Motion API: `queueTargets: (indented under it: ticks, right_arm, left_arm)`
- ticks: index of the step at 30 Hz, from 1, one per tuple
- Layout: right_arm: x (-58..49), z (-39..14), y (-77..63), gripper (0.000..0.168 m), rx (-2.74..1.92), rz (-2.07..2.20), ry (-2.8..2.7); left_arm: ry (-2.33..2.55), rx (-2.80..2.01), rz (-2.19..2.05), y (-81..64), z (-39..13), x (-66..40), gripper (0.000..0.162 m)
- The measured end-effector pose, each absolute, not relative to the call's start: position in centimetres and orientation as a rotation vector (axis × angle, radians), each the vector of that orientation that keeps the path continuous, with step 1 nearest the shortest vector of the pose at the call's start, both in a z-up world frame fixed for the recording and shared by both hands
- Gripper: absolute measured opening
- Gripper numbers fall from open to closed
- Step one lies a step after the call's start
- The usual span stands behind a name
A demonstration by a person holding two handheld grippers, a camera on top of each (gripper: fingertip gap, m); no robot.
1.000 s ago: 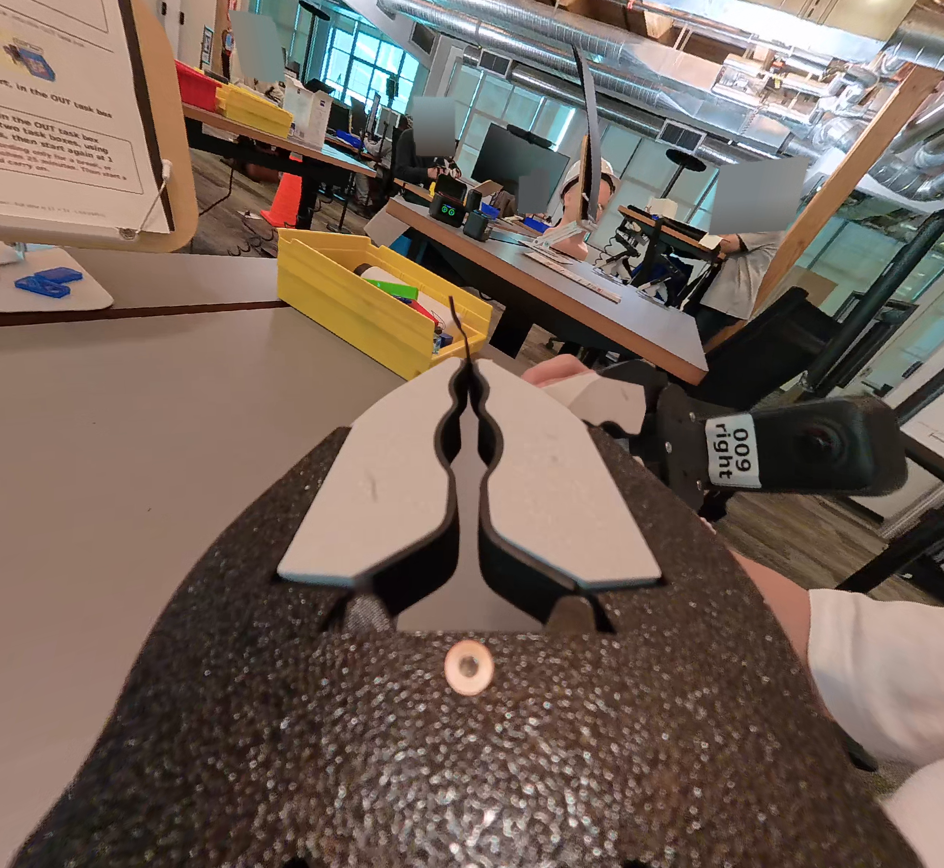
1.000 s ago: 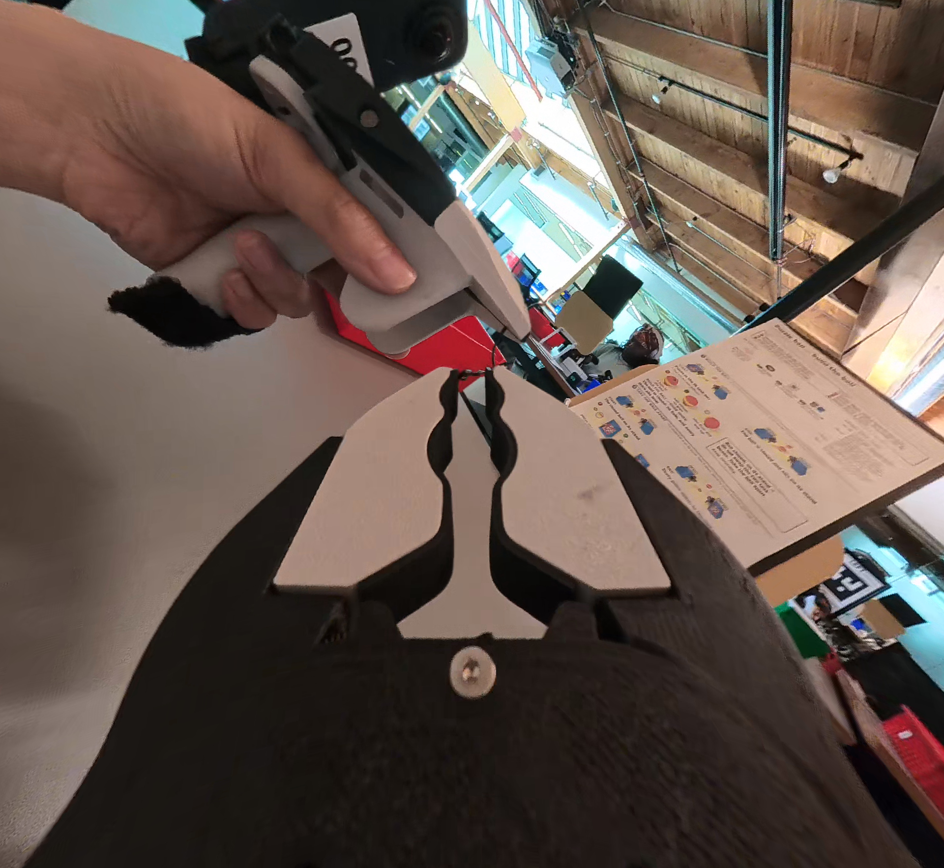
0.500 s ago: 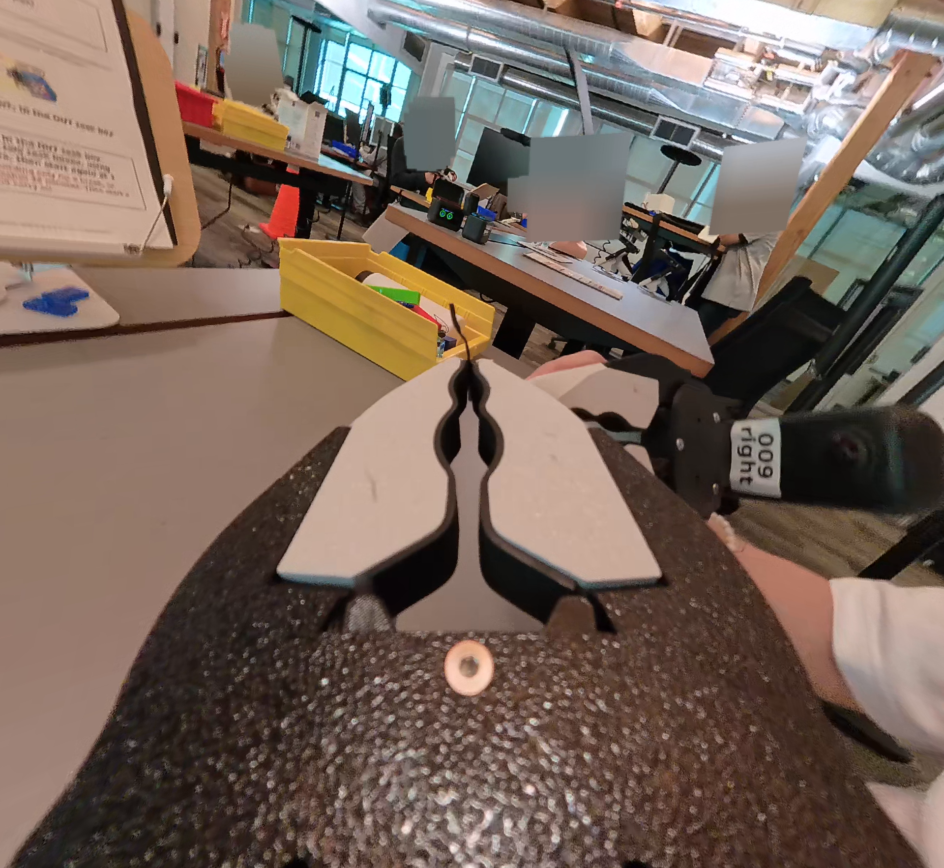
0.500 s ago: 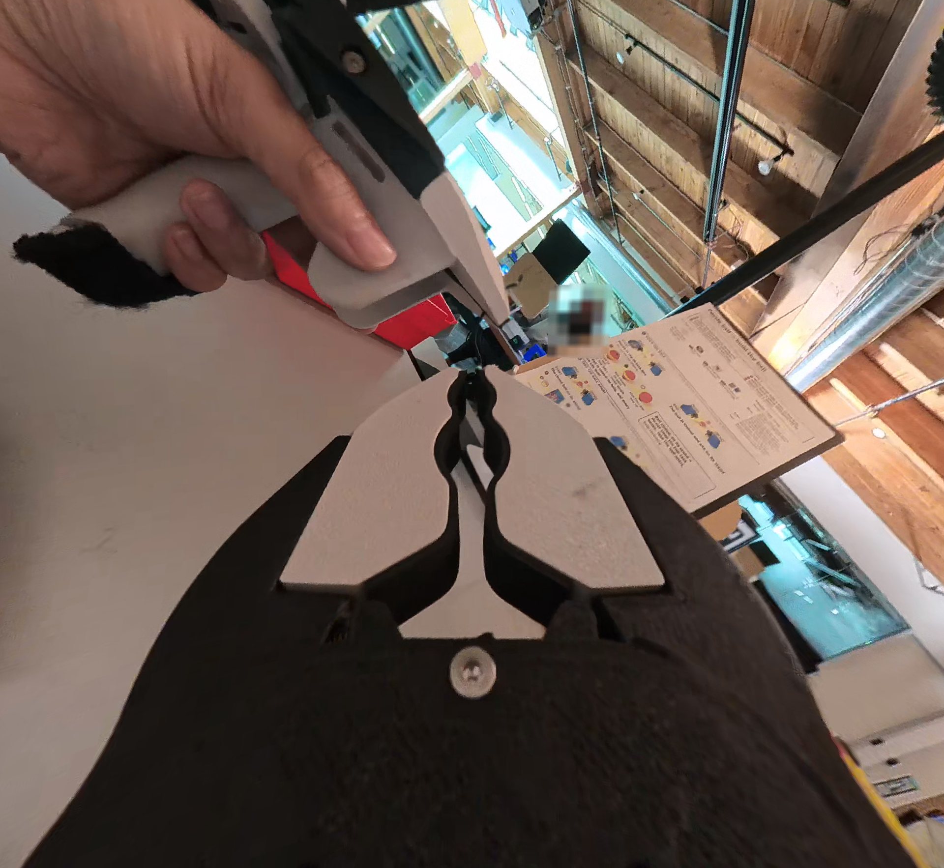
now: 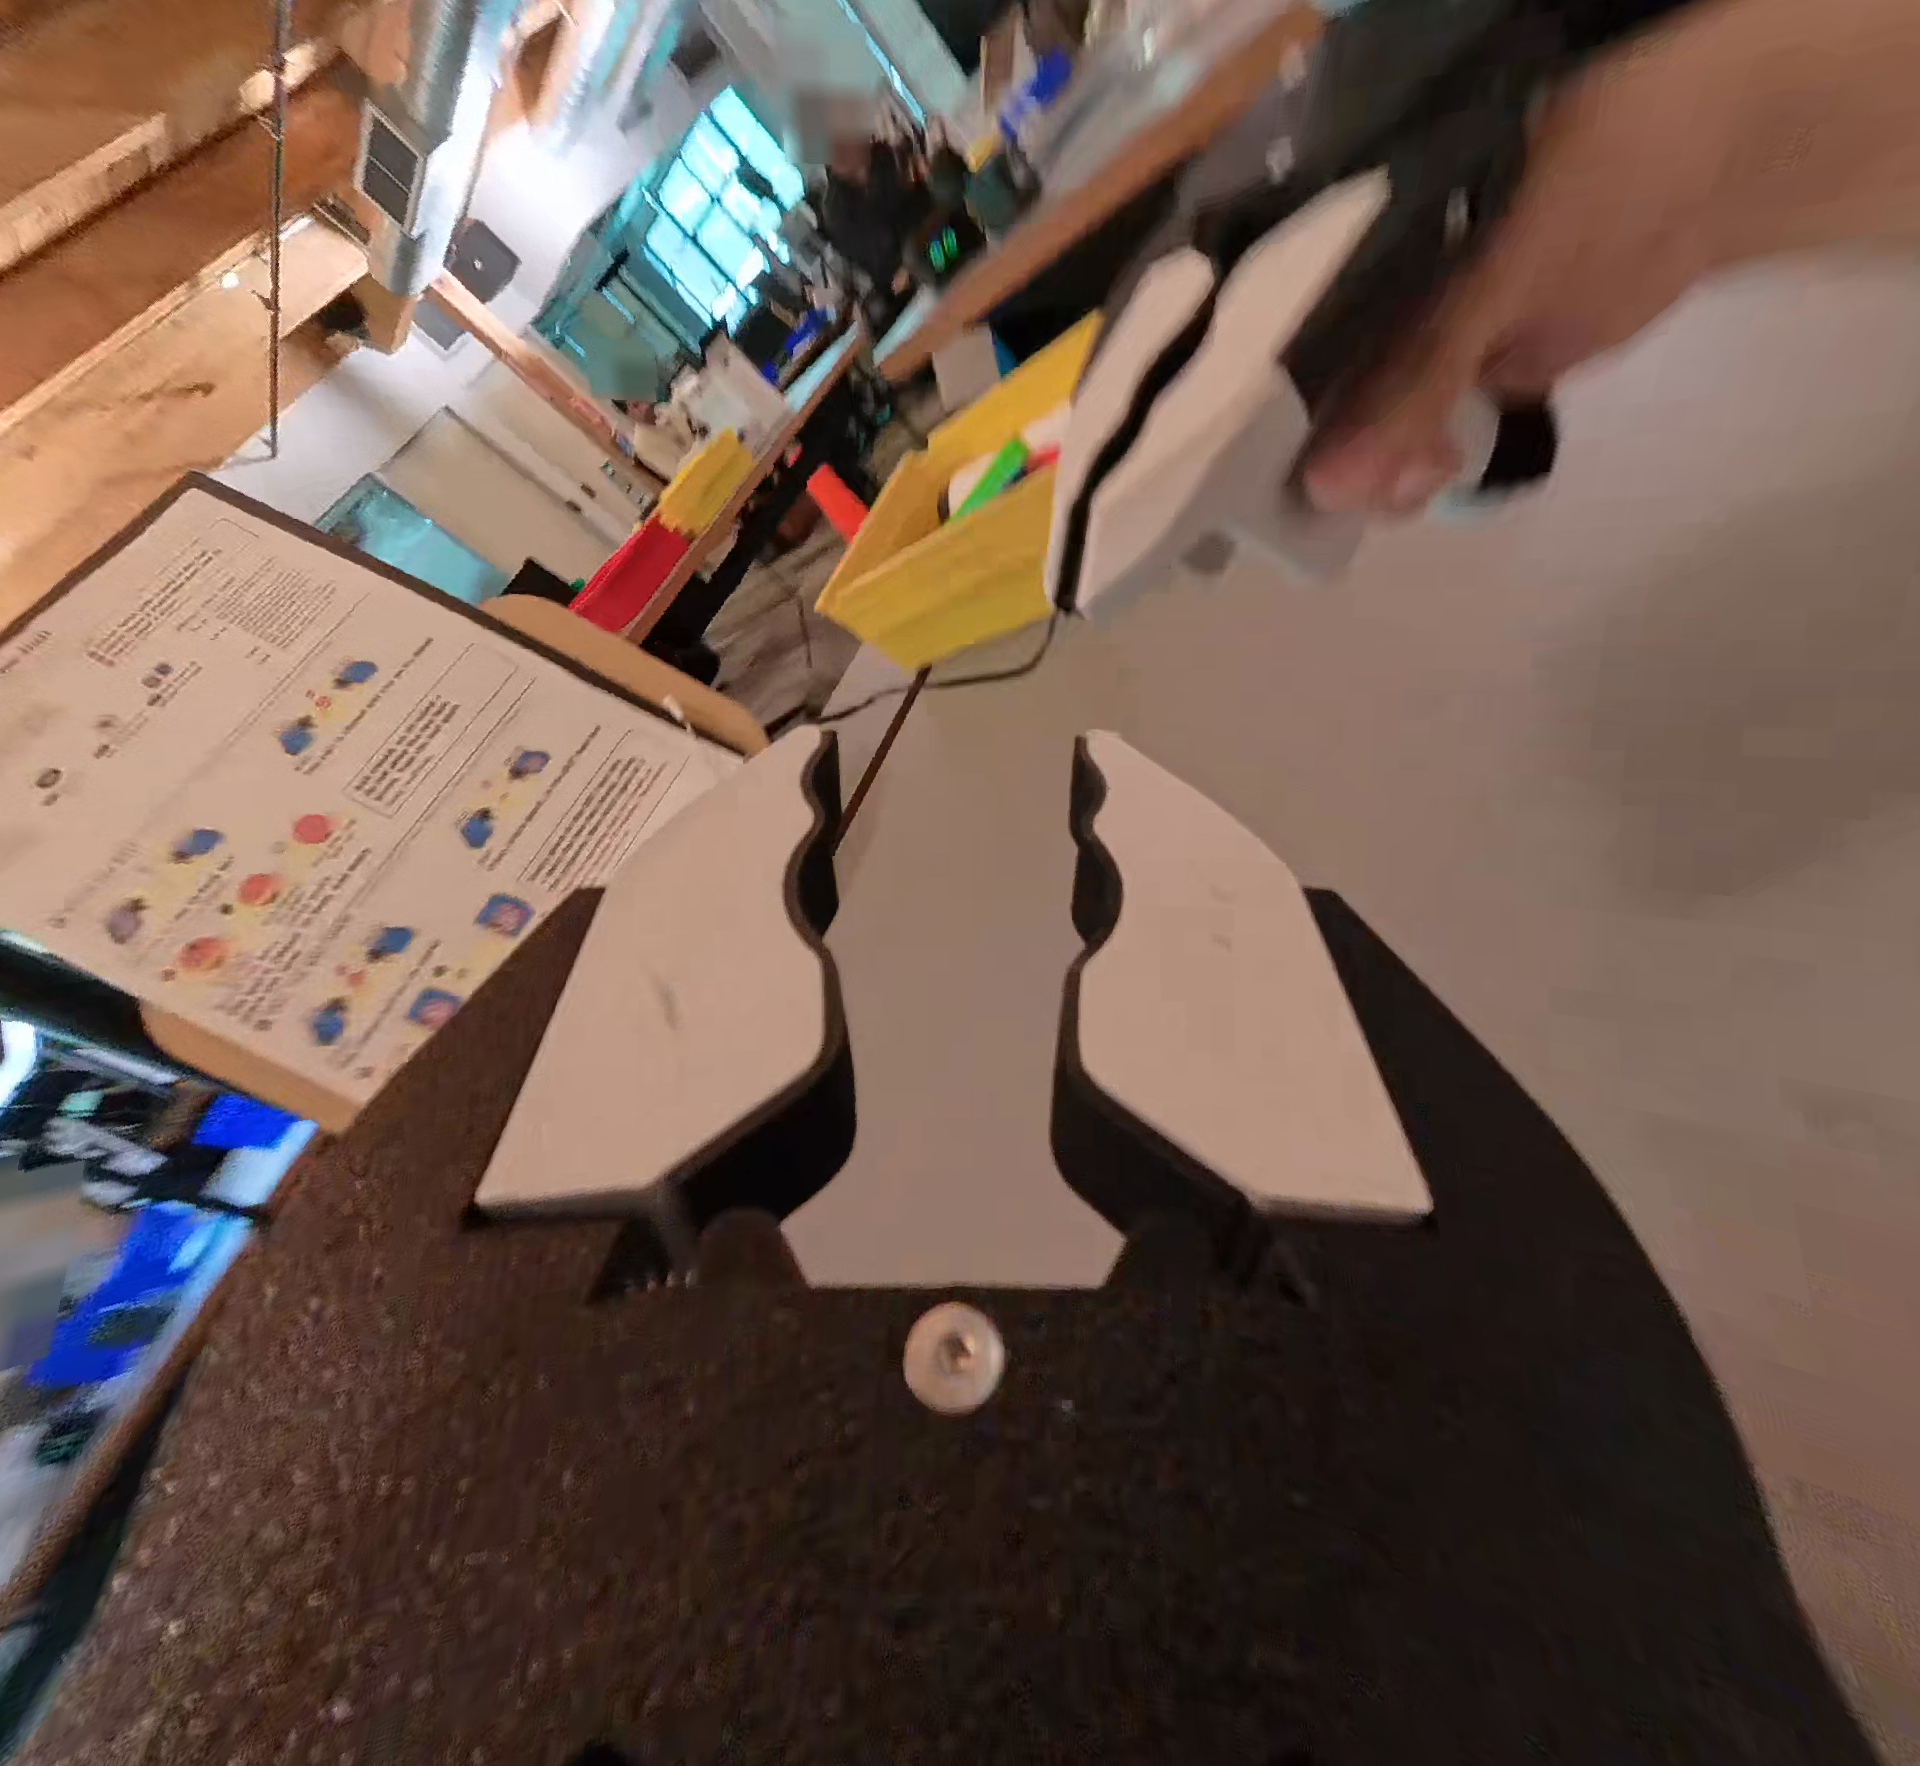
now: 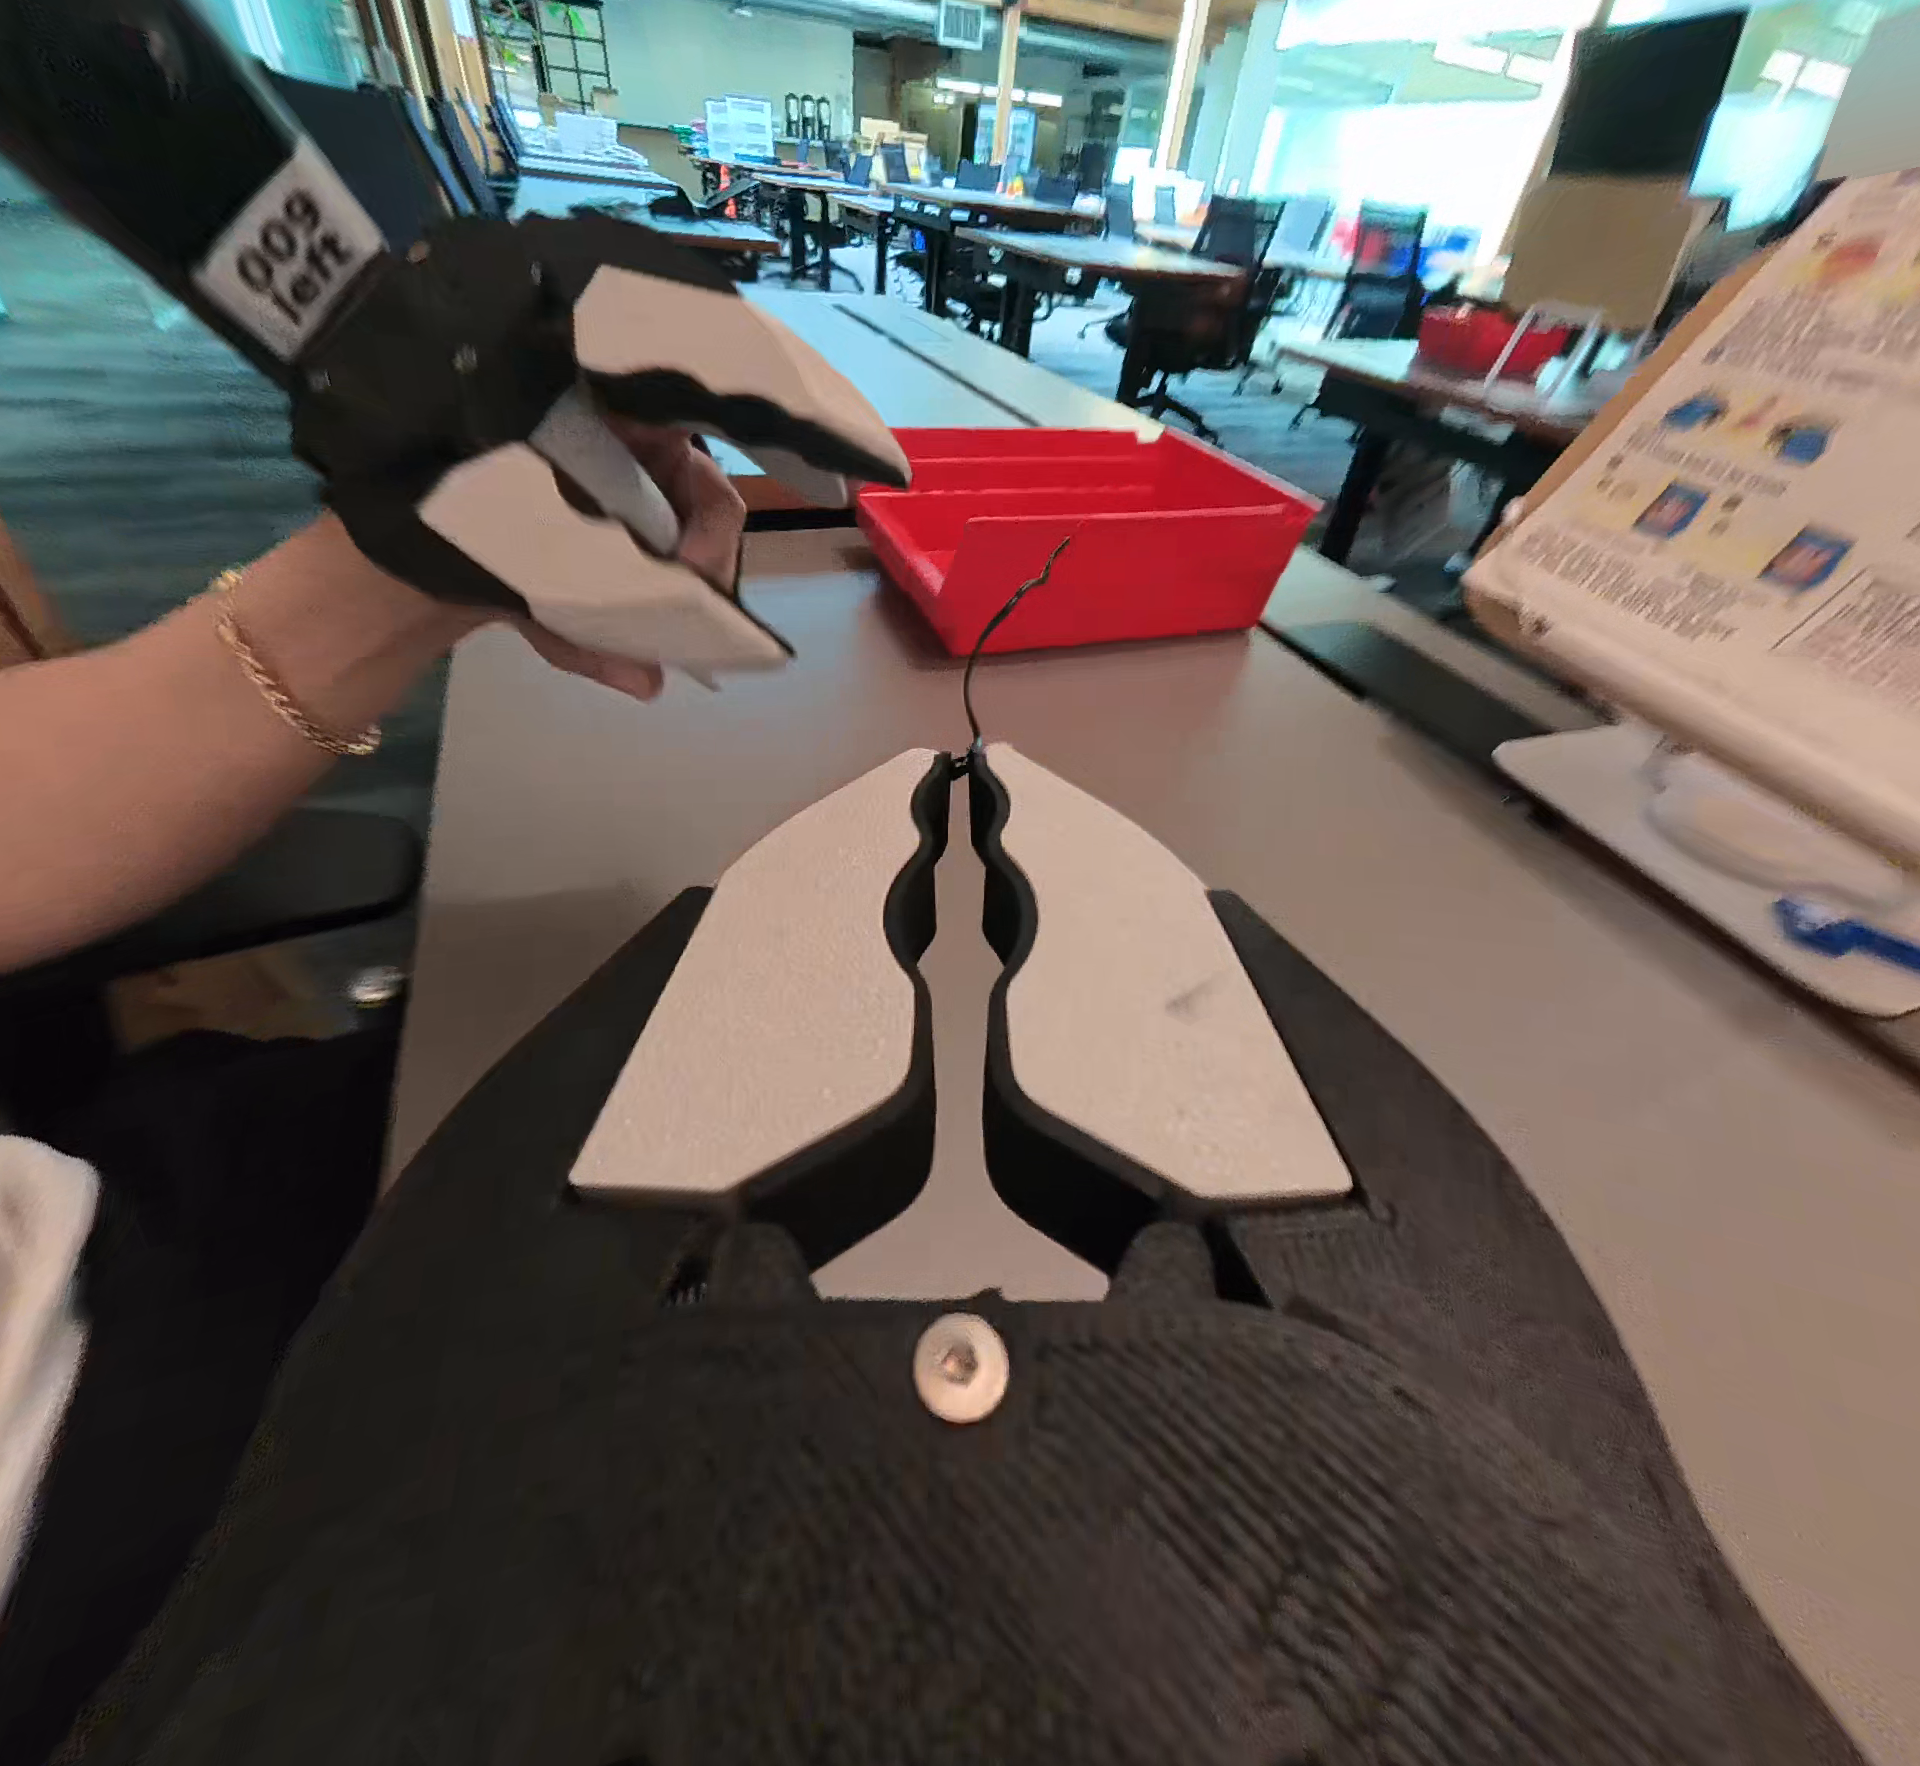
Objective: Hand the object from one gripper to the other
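The object is a thin black wire tie (image 6: pixel 982 636). My right gripper (image 6: pixel 961 758) is shut on its lower end, and the wire curls up from the tips above the grey table (image 6: pixel 1351 885). My left gripper (image 6: pixel 844 563) is open and empty, held in a hand up and to the left of the wire, not touching it. In the left wrist view my left gripper (image 5: pixel 951 750) has its jaws wide apart with nothing between them. The shut right gripper (image 5: pixel 1060 594) is ahead of it at the upper right, and the wire (image 5: pixel 1013 670) trails from its tips.
A red bin (image 6: pixel 1091 511) stands on the table just behind the wire. A yellow bin (image 5: pixel 935 553) with coloured parts sits at the table's far edge. An instruction board (image 6: pixel 1766 490) on a white base stands to the right. Desks and chairs fill the background.
My left gripper has opened and let go of the wire, which now stays in my shut right gripper. The two grippers have moved apart and both views have swung round.
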State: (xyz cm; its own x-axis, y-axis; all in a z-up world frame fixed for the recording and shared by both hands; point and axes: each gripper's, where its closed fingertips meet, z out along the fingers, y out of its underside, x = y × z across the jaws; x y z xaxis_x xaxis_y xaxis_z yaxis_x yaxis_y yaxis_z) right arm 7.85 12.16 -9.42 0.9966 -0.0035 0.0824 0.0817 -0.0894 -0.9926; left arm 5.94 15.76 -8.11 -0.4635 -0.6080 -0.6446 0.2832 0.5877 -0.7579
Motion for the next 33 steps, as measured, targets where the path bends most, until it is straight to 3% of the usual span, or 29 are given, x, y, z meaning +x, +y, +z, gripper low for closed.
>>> queueTargets:
  ticks: [6, 16, 21, 31, 33]
  right_arm:
    - [7.1, -10.6, 12.1, 0.003, -1.745, 0.074, -0.015]
    - [5.9, -11.4, 12.0, 0.003, -1.773, 0.262, -0.013]
    - [5.6, -11.3, 11.9, 0.003, -1.76, 0.306, -0.013]
    - [6.3, -10.3, 11.8, 0.005, -1.692, 0.287, 0.011]
    - [6.6, -10.0, 11.7, 0.015, -1.68, 0.224, -0.005]
  left_arm:
    - [1.85, -0.334, -0.969, 15.0, -10.9, 7.7, 0.054]
    - [1.9, -0.22, -0.949, 14.5, -12.1, 7.2, 0.034]
    - [1.883, -0.196, -0.929, 14.4, -12.2, 7.3, 0.008]
    - [1.876, -0.202, -0.927, 14.5, -12.1, 7.6, 0.0]
    - [1.859, -0.238, -0.943, 14.8, -11.9, 7.8, 0.0]
